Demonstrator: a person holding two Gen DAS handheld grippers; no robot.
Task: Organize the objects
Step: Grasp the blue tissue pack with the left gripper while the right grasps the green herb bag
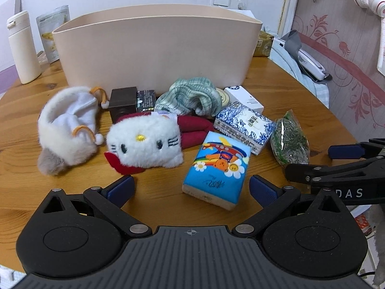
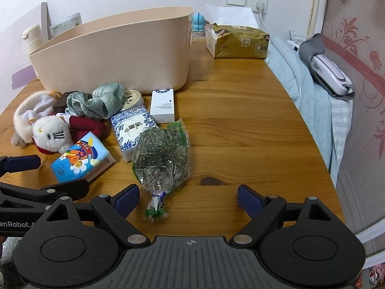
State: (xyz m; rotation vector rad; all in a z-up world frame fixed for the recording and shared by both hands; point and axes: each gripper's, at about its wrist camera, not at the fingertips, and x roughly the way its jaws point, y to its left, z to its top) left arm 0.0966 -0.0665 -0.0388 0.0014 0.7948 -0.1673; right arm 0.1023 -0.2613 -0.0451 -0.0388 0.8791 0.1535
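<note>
A beige plastic bin [image 1: 156, 45] [image 2: 115, 53] stands at the back of the wooden table [image 2: 240, 132]. In front of it lie a white cat plush [image 1: 144, 142] [image 2: 50, 132], a furry white pouch [image 1: 67, 130], a green cloth [image 1: 190, 96], a blue cartoon tissue pack [image 1: 219, 168] [image 2: 81, 161], a blue-white tissue pack [image 1: 245, 125] [image 2: 131, 130], a white box [image 2: 162, 106] and a clear bag of dried herbs [image 2: 161, 154] [image 1: 290, 142]. My left gripper [image 1: 191, 186] is open just short of the cartoon pack. My right gripper [image 2: 189, 197] is open, the bag's tied end between its fingers, untouched.
A white flask [image 1: 22, 48] and a foil pouch [image 1: 54, 31] stand at the back left. A gold tissue box [image 2: 237, 41] sits behind the bin on the right. A bed with a grey-white device [image 2: 329, 72] borders the table's right edge.
</note>
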